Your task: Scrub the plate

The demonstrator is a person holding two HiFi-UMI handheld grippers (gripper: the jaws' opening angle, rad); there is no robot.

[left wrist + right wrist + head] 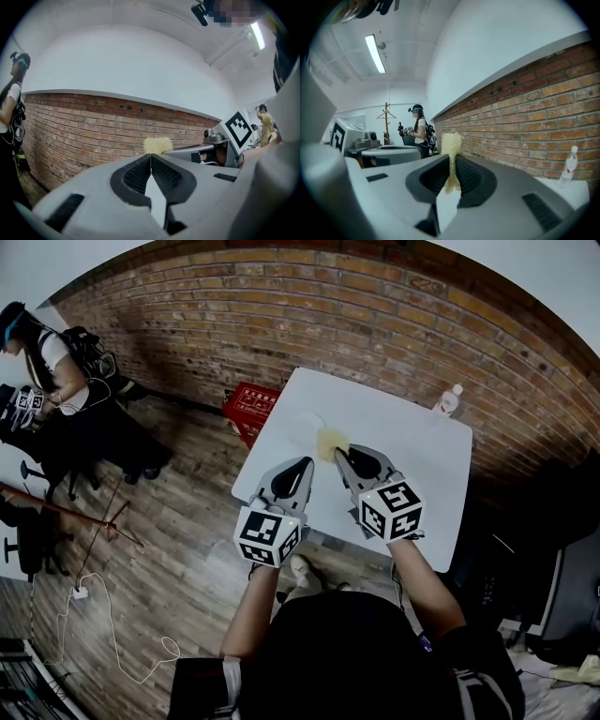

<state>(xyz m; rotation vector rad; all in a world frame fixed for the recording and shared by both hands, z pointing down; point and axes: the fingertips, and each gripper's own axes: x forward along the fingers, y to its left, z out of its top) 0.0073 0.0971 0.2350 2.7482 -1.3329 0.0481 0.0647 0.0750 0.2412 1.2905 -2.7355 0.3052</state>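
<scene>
While the head view gives us the yellow scrub pad (pixel 330 442) only as a small tuft at the tip of the right gripper (pixel 339 454), over the white table (pixel 412 451), the right gripper view shows the pad squeezed thin between the clamped jaws. Its long axis runs along them, and its fluffy end sticks out ahead toward the brick wall (pixel 309 324). We make out the plate (pixel 302 425) only faintly, on the table just beyond the pad. Our left gripper (pixel 307 463), beside the right, has its jaws pressed together on nothing. A bottle (pixel 450 401) stands at the table's far corner.
</scene>
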